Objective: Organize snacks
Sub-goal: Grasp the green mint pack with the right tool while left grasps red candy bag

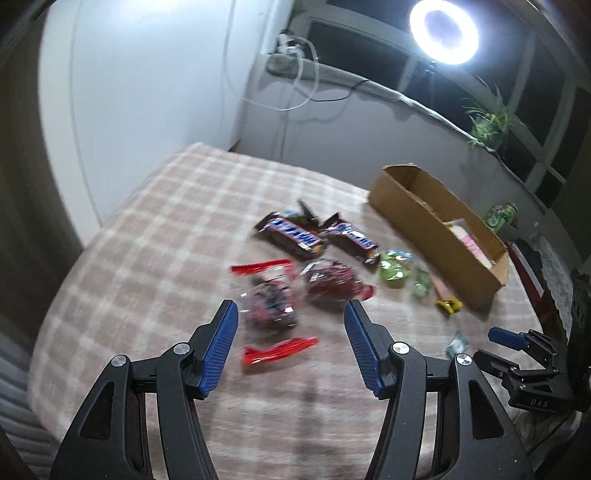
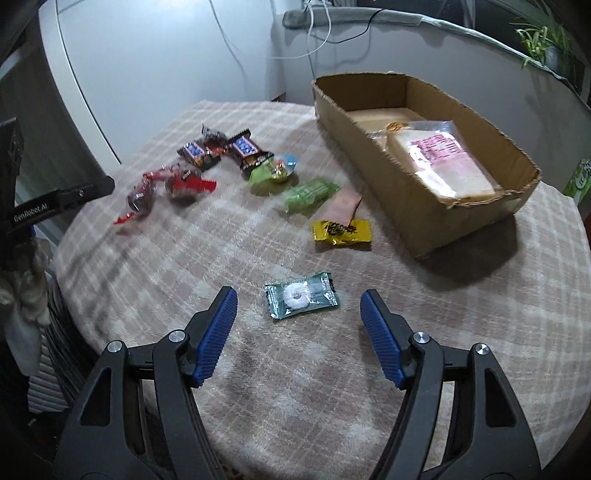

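Note:
Snacks lie scattered on a checked cloth [image 2: 258, 362]. My left gripper [image 1: 291, 310] hangs open above a clear red-ended candy packet [image 1: 269, 306]; a second one [image 1: 328, 280] lies beside it. Two Snickers bars [image 1: 291, 232] [image 1: 354, 240] lie beyond them. My right gripper [image 2: 300, 297] is open, its tips either side of a green mint packet [image 2: 301, 299] without touching it. Green packets [image 2: 308, 194], a pink one [image 2: 341, 206] and a yellow one [image 2: 341, 230] lie near a cardboard box [image 2: 354, 122] that holds wrapped bread [image 2: 443, 162].
The table is round and its edge drops off on the left. A ring light [image 1: 443, 31], a plant [image 1: 487, 122] and a green can [image 1: 502, 216] stand behind the box. Cables hang down the white wall [image 1: 147, 92].

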Demonstrator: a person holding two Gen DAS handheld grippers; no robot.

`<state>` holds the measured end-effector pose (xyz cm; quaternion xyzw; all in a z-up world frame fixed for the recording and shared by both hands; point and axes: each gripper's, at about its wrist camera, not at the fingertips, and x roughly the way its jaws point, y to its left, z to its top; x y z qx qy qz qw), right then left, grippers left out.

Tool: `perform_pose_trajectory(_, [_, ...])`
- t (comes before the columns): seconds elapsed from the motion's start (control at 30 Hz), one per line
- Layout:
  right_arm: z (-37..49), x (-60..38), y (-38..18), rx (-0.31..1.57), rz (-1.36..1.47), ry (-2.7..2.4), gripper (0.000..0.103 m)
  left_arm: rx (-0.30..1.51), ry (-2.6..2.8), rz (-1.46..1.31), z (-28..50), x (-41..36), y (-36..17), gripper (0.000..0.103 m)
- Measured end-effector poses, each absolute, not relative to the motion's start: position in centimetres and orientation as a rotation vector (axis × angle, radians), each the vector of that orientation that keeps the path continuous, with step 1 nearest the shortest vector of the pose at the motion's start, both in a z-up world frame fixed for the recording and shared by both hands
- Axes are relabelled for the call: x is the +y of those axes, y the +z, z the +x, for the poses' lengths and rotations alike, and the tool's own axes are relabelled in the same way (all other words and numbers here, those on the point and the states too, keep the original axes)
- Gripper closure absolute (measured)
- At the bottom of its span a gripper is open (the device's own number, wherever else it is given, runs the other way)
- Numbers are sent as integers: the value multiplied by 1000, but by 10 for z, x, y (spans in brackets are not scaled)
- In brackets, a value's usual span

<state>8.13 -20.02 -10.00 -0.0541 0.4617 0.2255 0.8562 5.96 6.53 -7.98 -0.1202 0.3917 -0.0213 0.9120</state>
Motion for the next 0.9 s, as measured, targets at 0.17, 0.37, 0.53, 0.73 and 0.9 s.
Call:
perform_pose_trajectory(0.17, [85, -191, -107, 978, -154, 480, 31, 832, -38, -263, 65, 72, -90, 44])
perform_pose_trajectory(0.37, [91, -185, -116, 998, -182, 479, 31, 853, -35, -252, 78, 71, -99, 44])
perform_pose_trajectory(0.53, [92, -177, -125, 995, -235, 483, 38, 876, -34, -261, 86, 71, -109, 44])
perform_pose_trajectory(0.73, [95, -184, -125, 1004, -235, 487, 55, 903, -19, -283, 91, 78, -118, 44])
perform_pose_trajectory(0.9, [93, -186, -124, 1001, -237, 477, 62, 913, -5, -284, 94, 79, -123, 44])
